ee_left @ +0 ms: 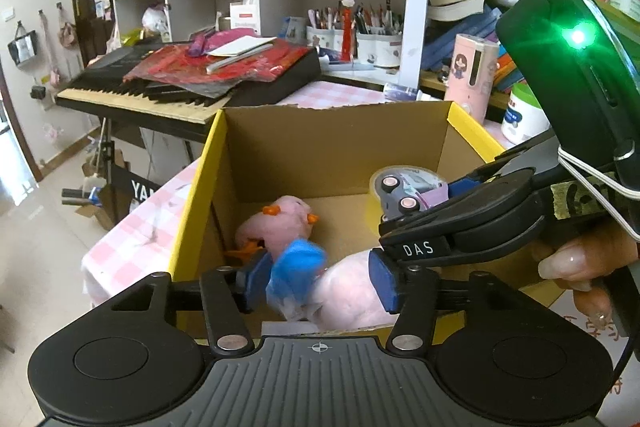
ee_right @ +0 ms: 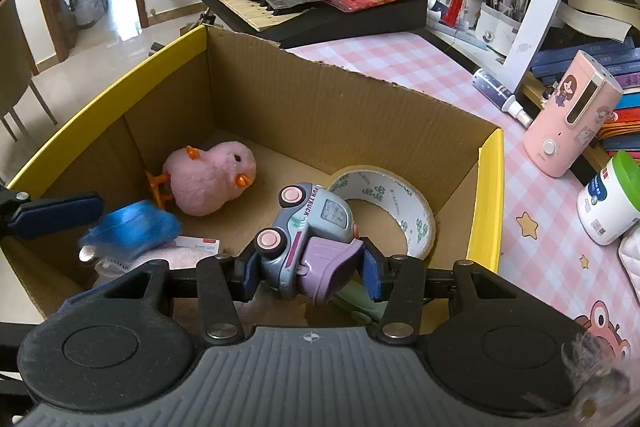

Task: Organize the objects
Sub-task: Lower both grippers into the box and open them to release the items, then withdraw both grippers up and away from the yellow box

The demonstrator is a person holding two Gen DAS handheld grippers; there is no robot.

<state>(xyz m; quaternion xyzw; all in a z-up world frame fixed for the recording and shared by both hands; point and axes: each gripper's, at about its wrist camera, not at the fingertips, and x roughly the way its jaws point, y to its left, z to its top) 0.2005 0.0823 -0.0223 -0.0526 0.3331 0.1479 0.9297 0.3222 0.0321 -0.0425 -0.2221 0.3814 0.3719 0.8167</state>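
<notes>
Right wrist: glossy rounded toy truck [ee_right: 308,227]

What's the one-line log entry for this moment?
left gripper: open, blue-capped pink item between fingers | right gripper: shut on toy truck | over box: pink chick, tape roll inside

The blue-capped thing [ee_left: 296,267] between the left gripper [ee_left: 320,281] pads is smeared by motion blur, so whether it's a jar or a bottle, no idea; same blur in the right wrist view [ee_right: 132,227]. Its pale pink body [ee_left: 348,295] is half hidden behind the fingers. The tape roll [ee_left: 400,179] in the left wrist view is mostly covered by the toy truck [ee_left: 400,193] and the right gripper's body [ee_left: 460,223]. A green toy [ee_right: 356,301] under the truck [ee_right: 308,227] barely peeks out. Label text on the white tub [ee_right: 604,203] far right is too small to read.
</notes>
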